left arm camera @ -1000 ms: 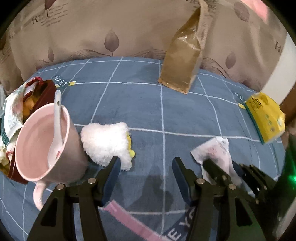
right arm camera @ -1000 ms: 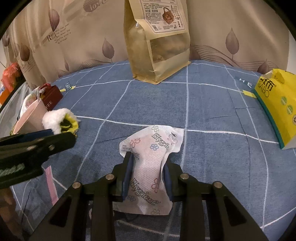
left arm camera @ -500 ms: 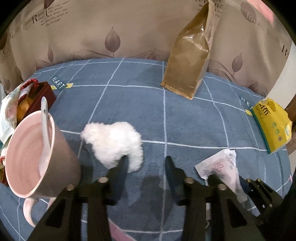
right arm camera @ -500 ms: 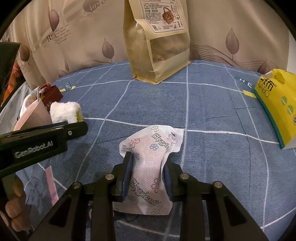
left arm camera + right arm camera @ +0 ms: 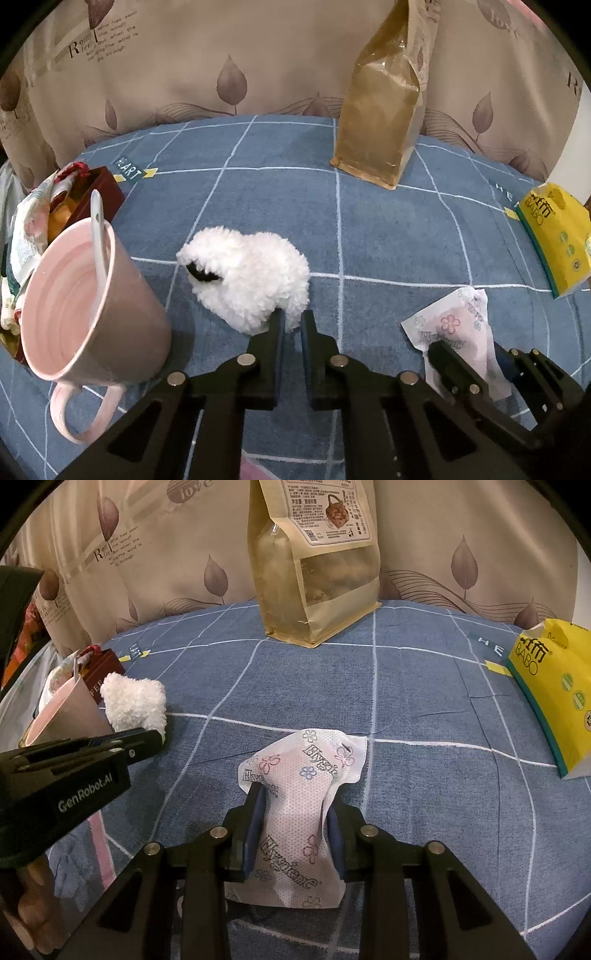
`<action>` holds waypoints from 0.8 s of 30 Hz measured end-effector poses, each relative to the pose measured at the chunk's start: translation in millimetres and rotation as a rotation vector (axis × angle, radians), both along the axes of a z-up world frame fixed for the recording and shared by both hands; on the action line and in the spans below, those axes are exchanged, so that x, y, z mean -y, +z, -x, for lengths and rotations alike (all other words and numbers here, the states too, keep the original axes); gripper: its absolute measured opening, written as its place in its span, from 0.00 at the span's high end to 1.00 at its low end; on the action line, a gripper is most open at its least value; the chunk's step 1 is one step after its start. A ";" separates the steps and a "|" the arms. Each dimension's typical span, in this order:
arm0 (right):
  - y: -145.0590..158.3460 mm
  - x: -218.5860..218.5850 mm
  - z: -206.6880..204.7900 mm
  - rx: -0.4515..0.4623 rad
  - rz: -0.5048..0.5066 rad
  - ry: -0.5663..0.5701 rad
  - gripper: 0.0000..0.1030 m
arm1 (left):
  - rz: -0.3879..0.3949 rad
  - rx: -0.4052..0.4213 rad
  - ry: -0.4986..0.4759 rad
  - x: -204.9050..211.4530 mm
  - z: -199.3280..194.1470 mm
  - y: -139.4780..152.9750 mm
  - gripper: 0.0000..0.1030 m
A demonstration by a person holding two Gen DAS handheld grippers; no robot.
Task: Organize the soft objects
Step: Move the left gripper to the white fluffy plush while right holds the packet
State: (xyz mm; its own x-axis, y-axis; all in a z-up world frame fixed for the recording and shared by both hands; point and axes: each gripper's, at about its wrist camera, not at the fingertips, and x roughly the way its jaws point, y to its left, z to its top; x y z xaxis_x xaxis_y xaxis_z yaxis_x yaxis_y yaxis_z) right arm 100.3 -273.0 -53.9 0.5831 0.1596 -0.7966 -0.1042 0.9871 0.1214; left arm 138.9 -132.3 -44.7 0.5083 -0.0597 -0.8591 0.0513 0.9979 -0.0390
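- Now the left gripper (image 5: 291, 323) has just closed its jaws on the near edge of the white fluffy toy (image 5: 251, 275), which lies on the blue checked cloth (image 5: 277, 199) beside the pink mug (image 5: 85, 306).
- The toy looks ready to lift.
- The right gripper (image 5: 295, 812) is clamped on the flowered tissue pack (image 5: 299, 812).

Left tongs (image 5: 291, 321) angled downward, jaws just closed, pinching white fluff. Right tongs (image 5: 295, 808) angled downward, clamped on a soft packet.
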 end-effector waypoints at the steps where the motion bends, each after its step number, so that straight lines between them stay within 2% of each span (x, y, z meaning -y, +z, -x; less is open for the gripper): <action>1: -0.1 -0.5 0.0 0.000 0.002 0.001 0.71 | -0.010 0.004 0.005 1.6 0.8 0.2 0.91; 4: -0.2 -2.6 -0.2 0.000 0.013 0.002 0.71 | -0.027 0.011 0.024 2.3 2.8 0.5 0.85; 9: -0.8 -5.4 -0.2 0.001 0.034 0.004 0.70 | -0.014 0.027 0.049 -3.6 4.8 2.4 0.57; 18: -0.6 -7.2 -0.3 0.001 0.050 0.006 0.70 | -0.028 0.103 0.137 -15.7 10.7 16.6 0.52; 24: -0.5 -7.2 -0.6 0.001 0.049 0.006 0.70 | -0.059 0.084 0.180 -17.5 3.9 8.6 0.52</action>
